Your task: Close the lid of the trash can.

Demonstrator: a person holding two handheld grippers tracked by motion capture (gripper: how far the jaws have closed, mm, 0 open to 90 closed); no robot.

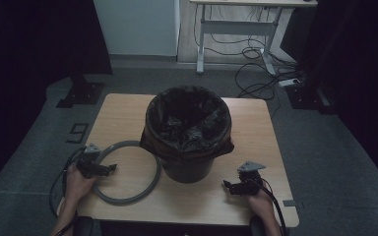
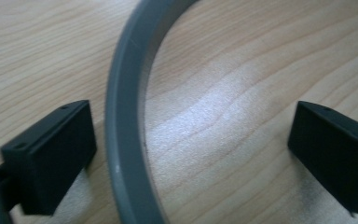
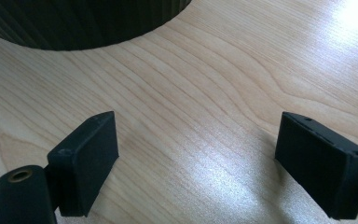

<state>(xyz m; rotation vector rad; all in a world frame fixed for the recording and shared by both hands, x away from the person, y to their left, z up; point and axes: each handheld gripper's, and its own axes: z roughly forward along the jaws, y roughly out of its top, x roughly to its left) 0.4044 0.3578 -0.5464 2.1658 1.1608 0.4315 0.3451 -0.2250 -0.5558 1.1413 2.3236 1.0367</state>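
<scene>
High view: we see the grey ring [image 1: 126,172] flat on the table [image 1: 256,123], touching the bin [image 1: 187,132]. Left gripper [image 2: 191,154] view: jaws spread wide, straddling the ring's band, no grip. Right gripper [image 3: 196,163] also released, over bare wood.

A small square wooden table [image 1: 256,128] carries a dark bin [image 1: 187,167] lined with a black bag near its middle, and a grey ring [image 1: 128,196] lying flat toward the front left corner, just beside the bin's base.
</scene>
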